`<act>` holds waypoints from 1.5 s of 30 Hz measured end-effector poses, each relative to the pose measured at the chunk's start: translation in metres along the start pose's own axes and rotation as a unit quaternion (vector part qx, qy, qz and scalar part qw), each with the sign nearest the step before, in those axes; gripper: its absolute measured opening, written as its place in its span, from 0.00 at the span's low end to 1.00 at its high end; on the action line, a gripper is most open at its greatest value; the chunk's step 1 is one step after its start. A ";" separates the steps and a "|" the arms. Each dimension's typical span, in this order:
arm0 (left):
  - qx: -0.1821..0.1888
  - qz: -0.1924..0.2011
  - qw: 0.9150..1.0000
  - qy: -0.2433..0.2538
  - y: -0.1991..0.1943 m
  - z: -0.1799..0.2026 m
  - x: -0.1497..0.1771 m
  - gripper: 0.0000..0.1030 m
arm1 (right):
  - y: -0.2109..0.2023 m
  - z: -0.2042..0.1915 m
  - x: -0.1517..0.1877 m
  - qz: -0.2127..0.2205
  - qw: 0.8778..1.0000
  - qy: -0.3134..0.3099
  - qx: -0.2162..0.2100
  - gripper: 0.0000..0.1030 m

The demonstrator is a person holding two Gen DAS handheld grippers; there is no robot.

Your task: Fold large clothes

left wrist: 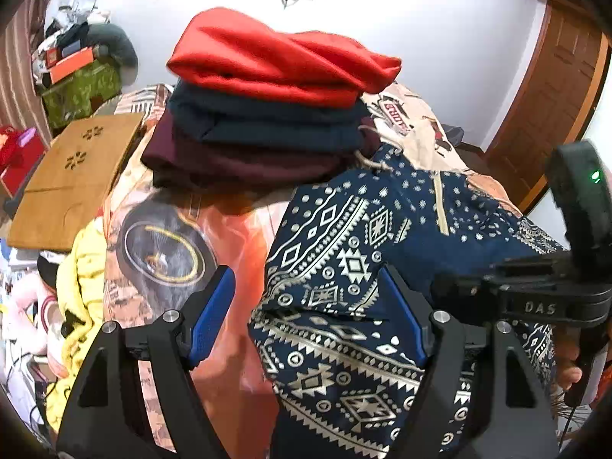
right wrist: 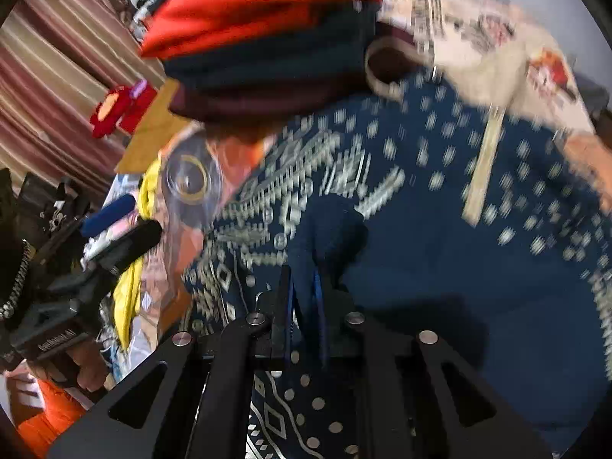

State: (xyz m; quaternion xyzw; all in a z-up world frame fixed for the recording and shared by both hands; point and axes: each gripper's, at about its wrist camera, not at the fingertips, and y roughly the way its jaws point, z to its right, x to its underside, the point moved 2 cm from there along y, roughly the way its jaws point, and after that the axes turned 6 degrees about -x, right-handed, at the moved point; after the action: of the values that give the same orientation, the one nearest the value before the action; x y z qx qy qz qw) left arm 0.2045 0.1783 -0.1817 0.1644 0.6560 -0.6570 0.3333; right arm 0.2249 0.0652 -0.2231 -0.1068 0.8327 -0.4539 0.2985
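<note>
In the left wrist view, the left gripper [left wrist: 306, 306] holds its fingers wide apart with nothing gripped, the navy patterned garment [left wrist: 382, 237] spread lower right, its left edge bordering bare orange bedsheet [left wrist: 237, 237], below the folded stack [left wrist: 267, 107]. In the blurred right wrist view, the right gripper [right wrist: 306, 279] pinches a navy fold at centre.

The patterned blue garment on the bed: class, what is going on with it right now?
A person with a gripper in each hand is folding the patterned blue garment on a bed. The right gripper has its jaws shut on a fold of its plain blue cloth. The left gripper hangs over the garment's edge with jaws open, gripping nothing. Behind it sits a stack of folded clothes, red on top, so this piece is not yet folded and stacked.
</note>
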 end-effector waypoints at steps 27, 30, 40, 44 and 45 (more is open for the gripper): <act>0.173 -0.185 0.966 -0.053 0.065 0.119 -0.026 0.74 | -0.183 0.100 0.036 0.207 0.953 -0.008 0.221 0.44; 0.156 -0.225 0.960 -0.052 0.089 0.137 -0.029 0.73 | -0.183 0.131 0.052 0.197 0.949 0.034 0.244 0.44; 0.040 -0.251 0.966 0.038 0.126 0.175 -0.015 0.39 | -0.168 0.182 0.095 0.156 0.954 0.094 0.237 0.44; 0.028 -0.208 0.973 0.096 0.114 0.184 -0.021 0.08 | -0.152 0.185 0.102 0.144 0.958 0.103 0.225 0.44; 0.032 -0.193 0.975 0.104 0.108 0.185 -0.025 0.05 | -0.152 0.185 0.103 0.145 0.958 0.102 0.227 0.44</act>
State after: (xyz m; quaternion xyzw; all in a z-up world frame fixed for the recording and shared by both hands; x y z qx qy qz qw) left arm 0.3344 0.0130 -0.2308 0.1129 0.6854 -0.7085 0.1248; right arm 0.2381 -0.1952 -0.2151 0.1320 0.7405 -0.5912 0.2910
